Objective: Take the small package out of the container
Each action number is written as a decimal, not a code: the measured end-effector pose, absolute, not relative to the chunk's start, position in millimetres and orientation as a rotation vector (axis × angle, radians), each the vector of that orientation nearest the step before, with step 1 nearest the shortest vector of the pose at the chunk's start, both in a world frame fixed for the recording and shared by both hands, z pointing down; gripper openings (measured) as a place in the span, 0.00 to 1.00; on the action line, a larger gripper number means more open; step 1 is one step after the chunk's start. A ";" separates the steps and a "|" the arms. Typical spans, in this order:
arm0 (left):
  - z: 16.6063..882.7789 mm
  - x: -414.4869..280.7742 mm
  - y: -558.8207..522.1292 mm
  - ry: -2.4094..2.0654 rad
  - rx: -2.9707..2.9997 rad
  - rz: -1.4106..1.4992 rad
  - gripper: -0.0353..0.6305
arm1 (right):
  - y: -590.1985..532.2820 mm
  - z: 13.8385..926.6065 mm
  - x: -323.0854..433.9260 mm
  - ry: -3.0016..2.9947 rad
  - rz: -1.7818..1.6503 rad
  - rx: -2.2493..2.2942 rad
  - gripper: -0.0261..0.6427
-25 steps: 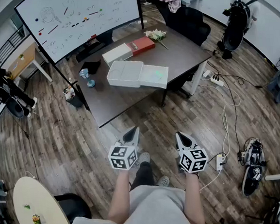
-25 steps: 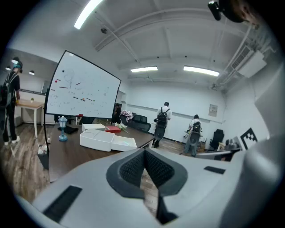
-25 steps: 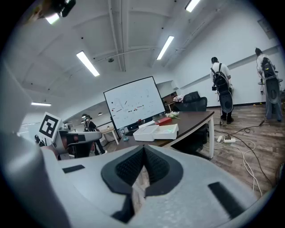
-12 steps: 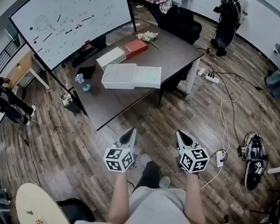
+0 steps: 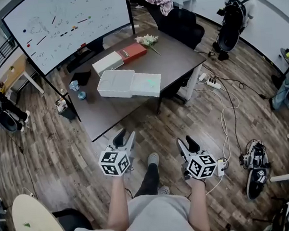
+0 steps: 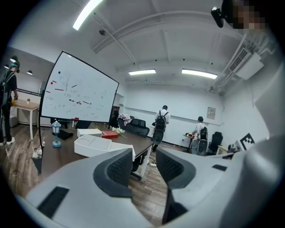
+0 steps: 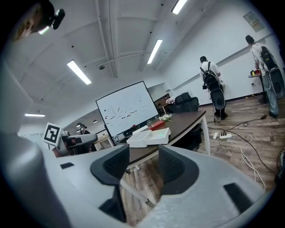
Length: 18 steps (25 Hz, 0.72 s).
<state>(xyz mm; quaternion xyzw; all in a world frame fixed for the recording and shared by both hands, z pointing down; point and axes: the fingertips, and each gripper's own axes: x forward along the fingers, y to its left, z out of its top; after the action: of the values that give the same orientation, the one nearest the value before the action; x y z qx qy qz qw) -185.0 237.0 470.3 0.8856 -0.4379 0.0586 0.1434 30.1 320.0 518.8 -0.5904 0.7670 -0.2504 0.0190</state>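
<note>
Closed a second ago, now parting with nothing between the jaws: left tongs (image 5: 125, 138), held low over the floor. Ahead on the surface (image 5: 109, 115), white container (image 5: 115, 84), drawn nearer in the head view than a second ago, yet well apart from both tongs. Small package not made out, presumably inside. Same for right tongs (image 5: 186, 143) — opening wide, empty. Probably readying for the reach — approach unfinished.

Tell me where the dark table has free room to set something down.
Free: the table right of the white container, nearer than the flowers; also the near strip before the container. Crowded: the far left, with the red-and-white box and blue lantern.
</note>
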 end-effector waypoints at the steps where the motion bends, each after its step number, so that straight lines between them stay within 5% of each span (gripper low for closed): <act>1: 470.6 -182.6 228.4 -1.284 2.552 0.176 0.30 | 314.4 519.2 35.3 2.376 -0.781 -1.833 0.35; 6: 471.9 -177.6 172.3 -1.399 2.511 0.210 0.40 | 276.6 524.4 49.8 2.392 -0.865 -1.792 0.34; 18: 476.3 -141.2 51.5 -1.347 2.476 0.250 0.39 | 160.5 494.3 96.4 2.246 -0.878 -1.745 0.35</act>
<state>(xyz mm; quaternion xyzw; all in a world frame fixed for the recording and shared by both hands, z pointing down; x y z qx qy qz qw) -141.2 51.5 476.3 0.8643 -0.4702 0.0872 0.1555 96.4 160.5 494.3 -0.5842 0.7520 -0.2938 0.0823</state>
